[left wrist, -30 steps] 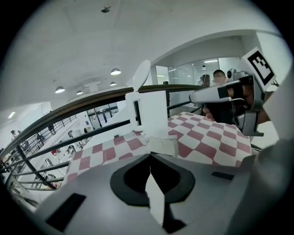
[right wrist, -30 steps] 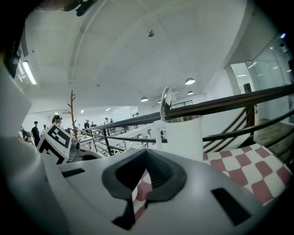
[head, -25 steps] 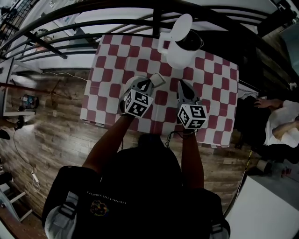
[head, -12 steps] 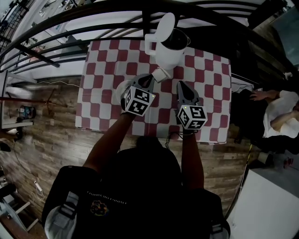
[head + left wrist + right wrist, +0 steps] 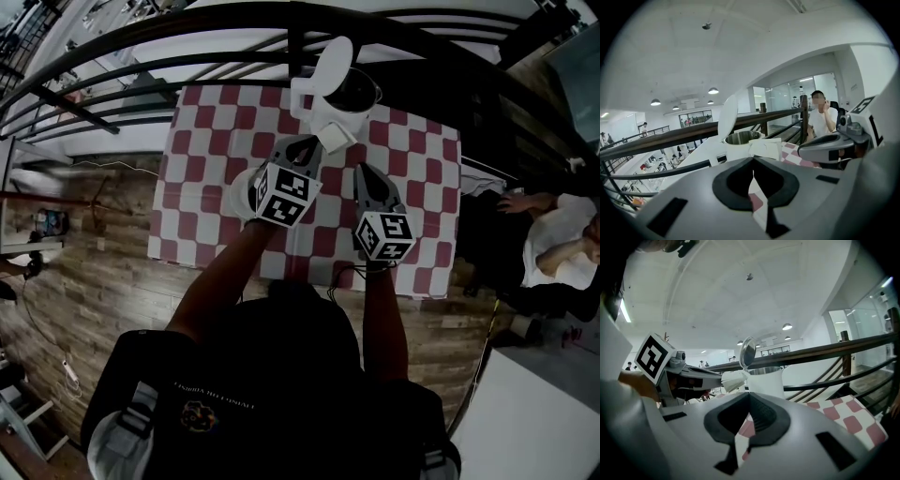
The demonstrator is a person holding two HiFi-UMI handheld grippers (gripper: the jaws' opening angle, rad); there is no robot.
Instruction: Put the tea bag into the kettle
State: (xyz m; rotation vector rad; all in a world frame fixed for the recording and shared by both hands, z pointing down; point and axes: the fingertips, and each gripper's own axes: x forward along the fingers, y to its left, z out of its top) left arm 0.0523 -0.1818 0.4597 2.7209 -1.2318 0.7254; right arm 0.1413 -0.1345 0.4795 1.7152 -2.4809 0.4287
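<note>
Transfer step: left tool (image 5: pixel 315 146) is clamped on the tea bag (image 5: pixel 337 134) at its tips, and the bag hangs in the air just beside the near rim of the open-lidded kettle (image 5: pixel 349 111), not yet over the opening. Right tool (image 5: pixel 367 171) is closed on nothing, hovering over the checked worktop (image 5: pixel 202 150) near the kettle. Next move, as I judge it: clear the rim, centre the bag above the opening, then release, or it drops outside.
</note>
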